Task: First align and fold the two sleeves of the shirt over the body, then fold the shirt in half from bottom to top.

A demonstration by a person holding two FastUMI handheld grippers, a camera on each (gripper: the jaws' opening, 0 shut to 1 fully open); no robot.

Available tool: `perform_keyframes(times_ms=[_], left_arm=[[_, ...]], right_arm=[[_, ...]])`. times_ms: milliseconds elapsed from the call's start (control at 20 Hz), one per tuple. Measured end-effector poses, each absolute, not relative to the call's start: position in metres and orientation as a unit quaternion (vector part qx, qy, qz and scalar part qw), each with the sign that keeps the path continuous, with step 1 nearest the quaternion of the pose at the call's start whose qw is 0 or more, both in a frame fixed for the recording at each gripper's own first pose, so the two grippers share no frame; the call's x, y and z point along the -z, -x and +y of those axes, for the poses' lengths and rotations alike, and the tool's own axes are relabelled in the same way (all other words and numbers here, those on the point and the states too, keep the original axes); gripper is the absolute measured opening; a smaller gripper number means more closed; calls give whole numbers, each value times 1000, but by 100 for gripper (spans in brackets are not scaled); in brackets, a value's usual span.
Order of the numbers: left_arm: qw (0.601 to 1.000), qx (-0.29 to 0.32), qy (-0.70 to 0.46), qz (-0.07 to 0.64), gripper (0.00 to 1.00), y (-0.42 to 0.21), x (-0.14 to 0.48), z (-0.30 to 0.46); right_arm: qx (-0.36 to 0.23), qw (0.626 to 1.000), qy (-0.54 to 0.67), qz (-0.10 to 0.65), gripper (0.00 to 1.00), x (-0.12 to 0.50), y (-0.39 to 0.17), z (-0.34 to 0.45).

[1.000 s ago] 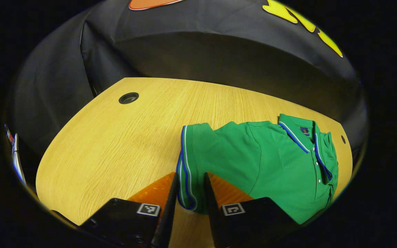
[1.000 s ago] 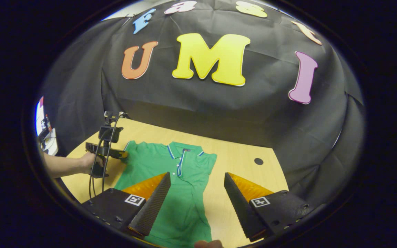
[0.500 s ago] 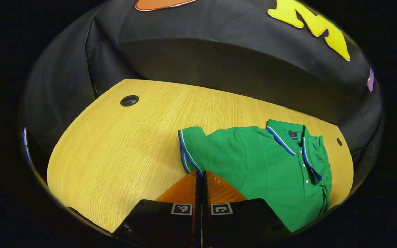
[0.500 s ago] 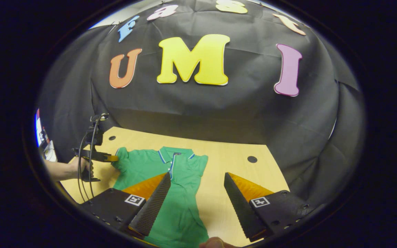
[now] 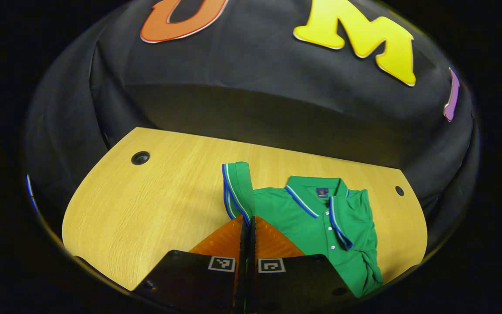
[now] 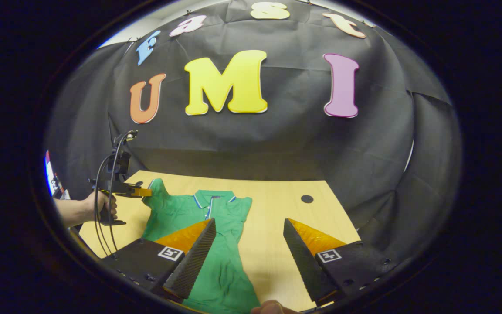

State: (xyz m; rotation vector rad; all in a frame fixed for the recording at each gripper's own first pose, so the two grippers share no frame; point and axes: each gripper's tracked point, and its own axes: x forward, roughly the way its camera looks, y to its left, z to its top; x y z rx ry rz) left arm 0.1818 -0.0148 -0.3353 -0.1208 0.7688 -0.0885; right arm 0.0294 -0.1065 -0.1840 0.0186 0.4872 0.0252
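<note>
A green polo shirt (image 5: pixel 320 222) (image 6: pixel 216 226) with blue-and-white trim lies on the wooden table (image 5: pixel 146 205). My left gripper (image 5: pixel 247 218) is shut on the cuff of the shirt's sleeve (image 5: pixel 237 187), which stands lifted off the table. In the right gripper view that same left gripper (image 6: pixel 140 192) holds the sleeve (image 6: pixel 157 192) up at the shirt's left side, with a hand (image 6: pixel 98 209) behind it. The shirt's other sleeve lies folded over the body near the collar (image 5: pixel 316 196). My right gripper (image 6: pixel 249 226) hangs open above the shirt's lower right part, nothing between its fingers.
The table (image 6: pixel 277 218) has a round cable hole at each far corner (image 5: pixel 140 158) (image 5: pixel 399 190) (image 6: pixel 306 199). The black cloth wall rises right behind the table's far edge. A fingertip (image 6: pixel 273 308) shows at the bottom of the right gripper view.
My left gripper closed on the sleeve cuff and lifted it off the table, so the sleeve now stands up. The right gripper stayed open, drifting slightly.
</note>
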Motion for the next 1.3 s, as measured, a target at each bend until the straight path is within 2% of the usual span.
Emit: perform_keyframes(times_ms=[300,500,550,600,650,700,750,1050,1300], left_arm=[[917,76,43,389,8,-192,347,-104],[912,82,55,398,16,-187,353,-134],[915,76,54,393,36,-189,354,-134],[917,73,55,389,51,-189,349,-132],[919,64,53,386,77,-186,345,-129],[921,57,51,383,72,-184,341,-123],[922,46,49,381,100,-180,335,-116],[936,37,46,348,100,-143,293,-84],[952,59,42,299,100,-82,239,-59]], right_arm=[[45,968,-22,246,95,184,-3,-165],[69,966,-33,248,95,185,8,-187],[69,965,-35,249,94,185,9,-188],[68,965,-36,249,95,186,8,-188],[65,966,-36,249,95,187,8,-186],[61,966,-36,248,95,186,6,-183],[55,967,-39,247,95,185,4,-177],[-4,969,-26,247,94,188,-6,-131],[-49,966,6,253,95,187,4,-105]])
